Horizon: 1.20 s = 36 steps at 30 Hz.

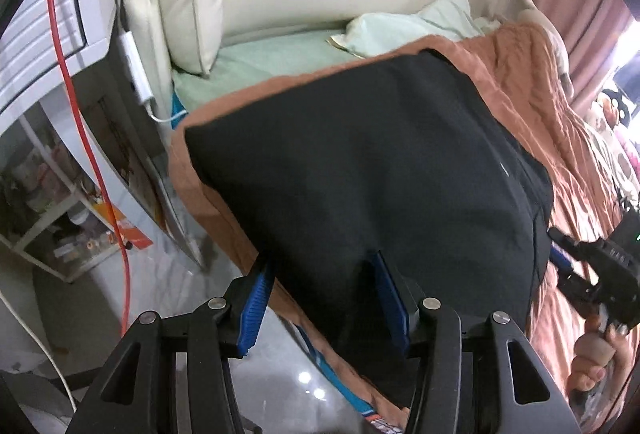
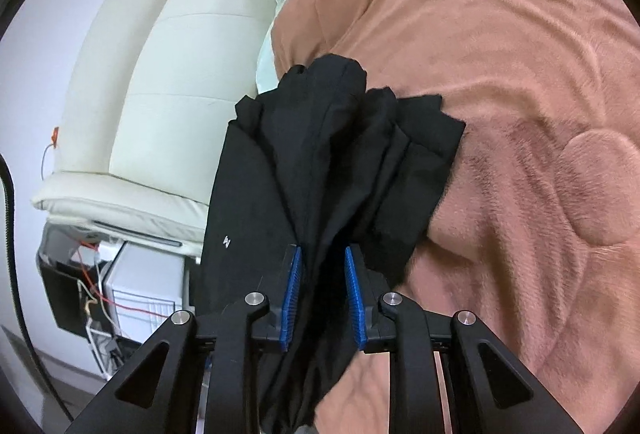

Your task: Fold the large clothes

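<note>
Evidently we hold the garment (image 1: 372, 170) by its near edge with both grippers so that it stays taut enough to fold; it is a large black piece, spread over the blanket (image 1: 532, 82) on the bed, its near edge hanging past the bed's side towards us. Our left gripper (image 1: 320, 294) comes in low from the bed's edge, tilted upward along the cloth; its jaws stand fairly wide, and the black fabric runs between the blue pads (image 1: 254, 310), though we cannot tell whether they actually grip it or merely straddle it. Our right gripper (image 2: 322, 288) points across the bed towards the headboard (image 2: 168, 82); its jaws are drawn near together, pinching a gathered bunch of the garment, whose pleats fan out from the pads over the blanket; a small white logo (image 2: 226, 242) shows just left of the bunch. From the left view the right tool sits at the far side of the cloth, with the hand (image 1: 596, 358) wrapped round its handle; so the two grippers are well apart, one at each end of the near edge. We judge the fold itself is not yet made; the next move likely calls for lifting both ends together and carrying them over towards the pillow (image 1: 412, 22).
</note>
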### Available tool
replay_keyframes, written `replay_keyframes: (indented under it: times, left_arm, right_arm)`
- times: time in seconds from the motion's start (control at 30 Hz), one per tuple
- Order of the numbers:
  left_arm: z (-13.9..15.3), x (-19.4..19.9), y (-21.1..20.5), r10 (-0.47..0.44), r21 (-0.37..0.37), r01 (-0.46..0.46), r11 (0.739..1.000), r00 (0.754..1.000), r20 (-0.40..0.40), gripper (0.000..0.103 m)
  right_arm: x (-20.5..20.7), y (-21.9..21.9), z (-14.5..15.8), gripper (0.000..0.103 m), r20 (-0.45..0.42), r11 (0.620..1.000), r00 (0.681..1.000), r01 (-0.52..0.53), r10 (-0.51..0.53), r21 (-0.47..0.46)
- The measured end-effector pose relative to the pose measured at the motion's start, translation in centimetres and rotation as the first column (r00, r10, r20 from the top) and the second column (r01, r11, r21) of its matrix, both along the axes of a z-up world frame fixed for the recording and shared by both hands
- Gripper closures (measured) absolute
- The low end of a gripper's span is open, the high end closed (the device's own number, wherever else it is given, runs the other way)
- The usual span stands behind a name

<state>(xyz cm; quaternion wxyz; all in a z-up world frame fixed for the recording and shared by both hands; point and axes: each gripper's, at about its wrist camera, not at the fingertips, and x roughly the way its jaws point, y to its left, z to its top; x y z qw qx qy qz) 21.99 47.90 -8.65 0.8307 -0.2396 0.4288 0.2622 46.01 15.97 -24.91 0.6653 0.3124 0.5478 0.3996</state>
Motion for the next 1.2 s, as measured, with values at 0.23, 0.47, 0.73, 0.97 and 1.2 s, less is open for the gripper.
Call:
replay_keyframes:
  times: [0.23, 0.47, 0.73, 0.97, 1.2]
  left_arm:
    - [0.8, -0.8, -2.7, -0.006, -0.024, 0.006, 1.000, 1.000, 0.006, 0.050]
    - [3.0, -2.1, -5.5, -0.023, -0.047, 0.025, 0.999, 0.999, 0.036, 0.049]
    - [7.0, -3.5, -10.2, -0.065, -0.005, 0.065, 0.998, 0.993, 0.100, 0.018]
    - [10.5, -5.3, -14.7, -0.125, 0.051, 0.118, 0.992, 0.979, 0.159, 0.010]
    - [13.9, -7.6, -18.8, -0.177, 0.085, 0.161, 0.983, 0.957, 0.232, 0.005]
  right_arm:
    - [-1.7, -2.3, 3.3, 0.078, 0.066, 0.999, 0.998, -0.010, 0.012, -0.039]
    - [-3.5, -6.8, 7.7, 0.062, 0.189, 0.995, 0.981, -0.013, 0.032, -0.102]
    - [-8.2, -11.9, 12.7, 0.032, 0.342, 0.985, 0.936, -0.020, 0.078, -0.171]
    - [-10.9, -17.7, 15.3, 0.003, 0.373, 0.983, 0.927, 0.036, 0.034, -0.179]
    - [-14.5, -22.8, 18.5, 0.000, 0.423, 0.976, 0.906, 0.108, -0.020, -0.187]
